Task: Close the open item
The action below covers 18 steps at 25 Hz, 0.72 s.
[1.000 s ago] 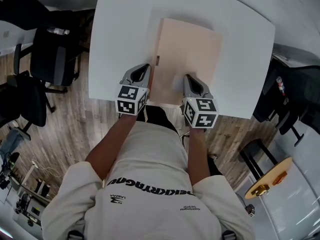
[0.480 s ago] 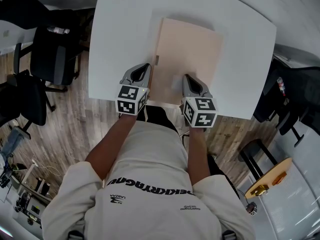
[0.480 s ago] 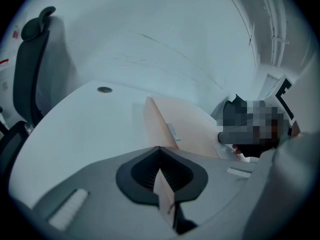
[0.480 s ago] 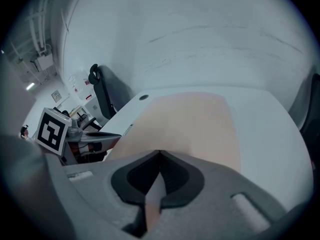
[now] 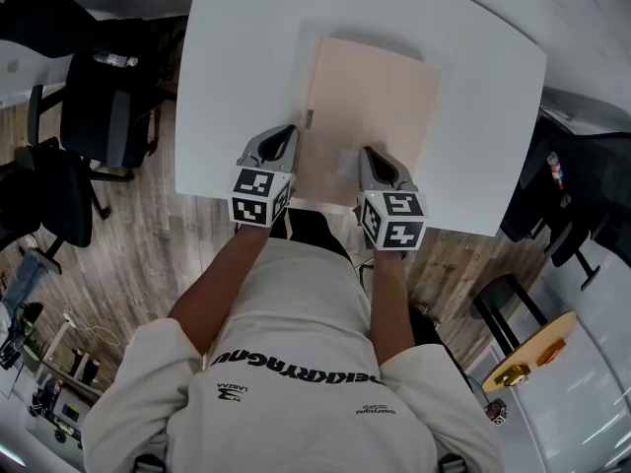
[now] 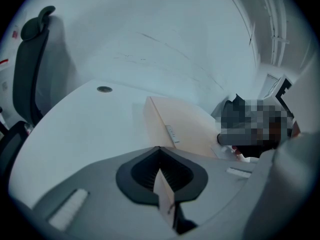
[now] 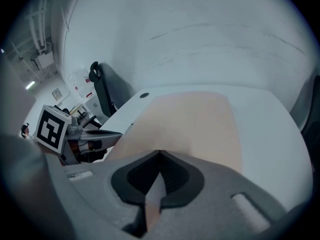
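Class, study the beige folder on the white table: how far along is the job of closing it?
Looks done: the beige folder lies flat on the white table, with no cover raised. In hand: the left gripper and right gripper are each shut on its near edge, a thin beige sheet pinched in each. Left: probably only letting go, though whether it is fully closed cannot be told.

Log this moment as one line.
scene: beige box on white table | left gripper: shut on beige box, near-left edge | right gripper: shut on beige box, near edge | box top: lies flat
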Motion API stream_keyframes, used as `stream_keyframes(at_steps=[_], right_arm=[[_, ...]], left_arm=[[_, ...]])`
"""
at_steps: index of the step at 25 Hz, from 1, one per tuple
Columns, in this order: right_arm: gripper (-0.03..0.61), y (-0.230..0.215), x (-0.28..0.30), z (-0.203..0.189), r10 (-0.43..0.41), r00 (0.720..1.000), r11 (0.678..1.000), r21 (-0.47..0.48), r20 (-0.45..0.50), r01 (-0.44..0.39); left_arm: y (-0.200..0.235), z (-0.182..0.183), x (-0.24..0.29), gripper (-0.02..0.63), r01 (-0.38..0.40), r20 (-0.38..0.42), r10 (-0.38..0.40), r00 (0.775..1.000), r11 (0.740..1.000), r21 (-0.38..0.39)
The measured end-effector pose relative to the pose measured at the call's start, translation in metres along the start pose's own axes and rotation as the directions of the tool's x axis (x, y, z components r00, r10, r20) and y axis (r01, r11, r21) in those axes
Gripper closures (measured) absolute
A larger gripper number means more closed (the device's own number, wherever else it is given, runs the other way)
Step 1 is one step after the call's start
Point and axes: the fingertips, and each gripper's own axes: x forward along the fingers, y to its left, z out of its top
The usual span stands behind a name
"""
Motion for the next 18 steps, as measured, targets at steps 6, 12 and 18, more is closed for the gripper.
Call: stream_keyframes(at_steps=[6,12,18], right_arm=[[0.580,-0.0006,0.0013,-0.0001,-0.007,1.000,1.000,-0.003,-0.015,0.007],[0.580,-0.0018,0.0031,-0.0025,-0.020,0.999,1.000,-0.009,-0.041,0.020],[0.580,-0.0014,0.0072,-0.0047,-0.034,0.997,0.999,-0.040,-0.069,0.032]], left_arm=[[-0.0008,0.0013,0.0005,0.609,0.000,0.001,0.000,1.000,1.000,0.001],[-0.0018,0.0018,0.0009,0.609,0.001,-0.002,-0.001,1.000,1.000,0.002],[-0.0014,0.0024,0.0013,0.609,-0.003,0.002,0.003,1.000,1.000,0.016]])
